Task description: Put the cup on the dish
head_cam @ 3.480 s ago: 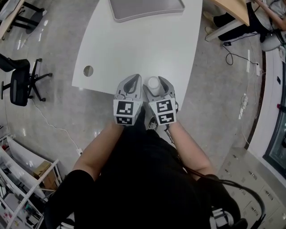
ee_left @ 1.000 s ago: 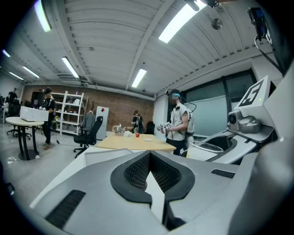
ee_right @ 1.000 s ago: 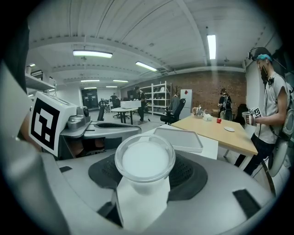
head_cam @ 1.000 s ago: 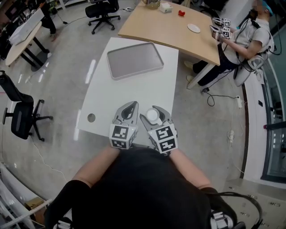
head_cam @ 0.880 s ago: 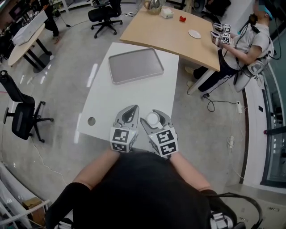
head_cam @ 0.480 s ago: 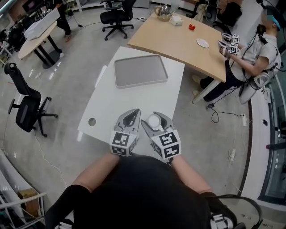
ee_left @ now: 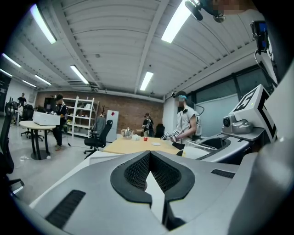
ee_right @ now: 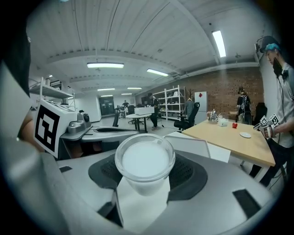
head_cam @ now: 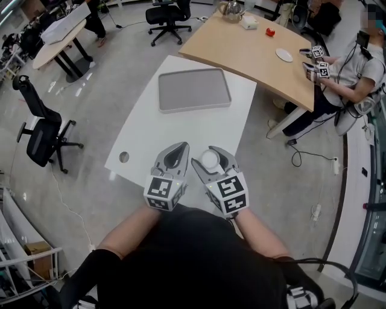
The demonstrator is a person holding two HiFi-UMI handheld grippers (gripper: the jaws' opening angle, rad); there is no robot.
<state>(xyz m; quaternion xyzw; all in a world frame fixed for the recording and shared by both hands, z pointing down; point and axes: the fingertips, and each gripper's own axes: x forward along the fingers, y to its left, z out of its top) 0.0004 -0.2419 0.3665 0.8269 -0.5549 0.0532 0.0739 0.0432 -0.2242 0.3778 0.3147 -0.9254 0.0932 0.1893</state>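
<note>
Cup [head_cam: 208, 159]: white, round-rimmed, held between the fingers of the right gripper [head_cam: 209, 156]. It is off the bench and, from the head view, over the bench's near edge. In the right gripper view the cup [ee_right: 144, 160] sits centred in the right gripper [ee_right: 144, 170], a dark ribbed pad pressing on each side, with the rim turned toward the camera.

Left gripper [head_cam: 180, 148]: just beside the right one, on its left, both held close in front of the person's body. Its fingers are closed tip to tip with nothing between them. The left gripper view shows the tips of the left gripper [ee_left: 149, 156] meeting and only a narrow wedge of gap behind them.

White bench [head_cam: 199, 130]: directly ahead of both grippers, with a round cable hole [head_cam: 123, 157] near its left corner.

Grey tray [head_cam: 194, 90]: rectangular with a raised rim. It lies flat at the far end of the white bench, well apart from the cup, and nothing is on it.

Wooden bench [head_cam: 253, 51]: beyond the white one, at an angle. It carries a small white plate [head_cam: 283, 55], a red object [head_cam: 271, 31], a white box [head_cam: 248, 22] and a teapot [head_cam: 231, 8].

Second person [head_cam: 356, 72]: seated at the right end of the wooden bench.

Black office chair [head_cam: 42, 136]: on the floor at far left.
</note>
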